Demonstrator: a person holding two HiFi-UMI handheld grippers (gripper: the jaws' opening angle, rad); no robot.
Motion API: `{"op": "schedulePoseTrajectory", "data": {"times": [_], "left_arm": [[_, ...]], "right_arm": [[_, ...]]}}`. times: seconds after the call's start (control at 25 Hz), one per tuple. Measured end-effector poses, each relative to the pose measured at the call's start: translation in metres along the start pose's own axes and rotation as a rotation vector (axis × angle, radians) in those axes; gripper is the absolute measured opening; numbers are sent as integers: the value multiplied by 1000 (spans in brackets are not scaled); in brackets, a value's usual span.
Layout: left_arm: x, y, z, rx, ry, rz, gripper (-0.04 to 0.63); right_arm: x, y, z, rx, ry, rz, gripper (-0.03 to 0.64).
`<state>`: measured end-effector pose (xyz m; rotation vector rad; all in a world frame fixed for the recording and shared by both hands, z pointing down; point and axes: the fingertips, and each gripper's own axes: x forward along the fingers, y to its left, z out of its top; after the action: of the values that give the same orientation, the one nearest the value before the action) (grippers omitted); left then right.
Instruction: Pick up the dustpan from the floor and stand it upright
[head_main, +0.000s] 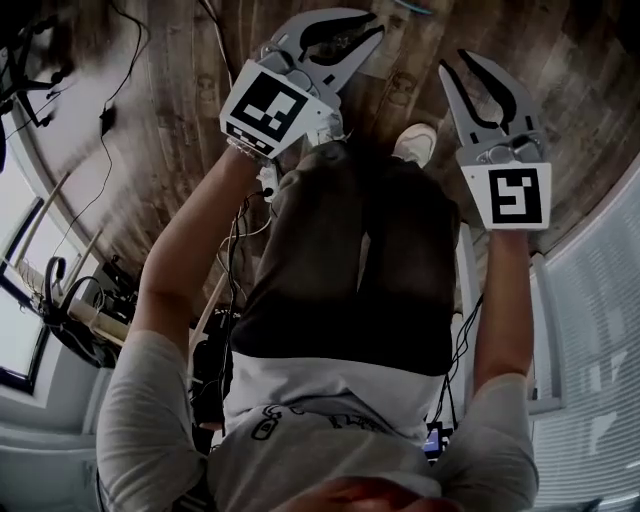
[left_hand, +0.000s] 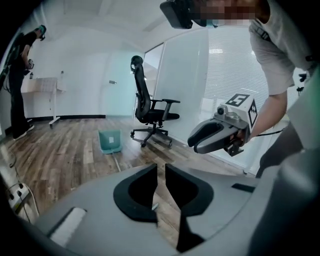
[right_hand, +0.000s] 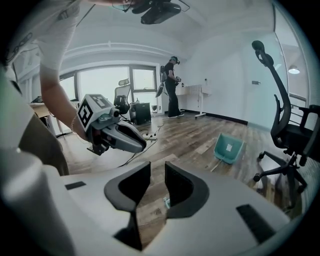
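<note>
**A:** While both grippers hang in front of the person, where does the teal dustpan (left_hand: 110, 141) lie?

**B:** On the wooden floor (left_hand: 60, 160), far from both grippers and just left of the black office chair (left_hand: 150, 112). Its thin handle (left_hand: 116, 162) runs along the boards toward the near side. Only the two gripper views show it. The head view looks steeply down and takes in the person's dark trousers, a white shoe (head_main: 415, 143), the planks and some cables (head_main: 105, 120) at the left.

**A:** What about the left gripper (head_main: 372, 32)?

**B:** The left gripper view shows its jaws standing a narrow slit apart, with only floor showing through the gap. It has hold of nothing.

**A:** And the right gripper (head_main: 453, 62)?

**B:** It has a wider gap. In the right gripper view its dark pads stand clearly apart over bare boards, with nothing between them either. The head view shows both grippers from above, side by side and level with each other, with the marker cubes toward the person.

**A:** Does either gripper view show more of the room?

**B:** Each one catches the other gripper hanging in the air beside it, held by a bare forearm. The right gripper view also shows a second person (right_hand: 172, 85) standing far back by a white table near the windows. The left gripper view has that person at its far left edge.
</note>
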<state>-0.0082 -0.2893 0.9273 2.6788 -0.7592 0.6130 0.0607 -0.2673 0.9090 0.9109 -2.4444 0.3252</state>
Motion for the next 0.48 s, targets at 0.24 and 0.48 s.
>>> {"op": "schedulePoseTrajectory", "data": {"times": [0.24, 0.48], "left_arm": [[38, 22, -64, 27, 21, -19, 40], [75, 46, -126, 31, 53, -53, 48]], "right_arm": [[44, -11, -60, 0, 2, -3, 78], [86, -28, -118, -22, 8, 8, 78]]}}
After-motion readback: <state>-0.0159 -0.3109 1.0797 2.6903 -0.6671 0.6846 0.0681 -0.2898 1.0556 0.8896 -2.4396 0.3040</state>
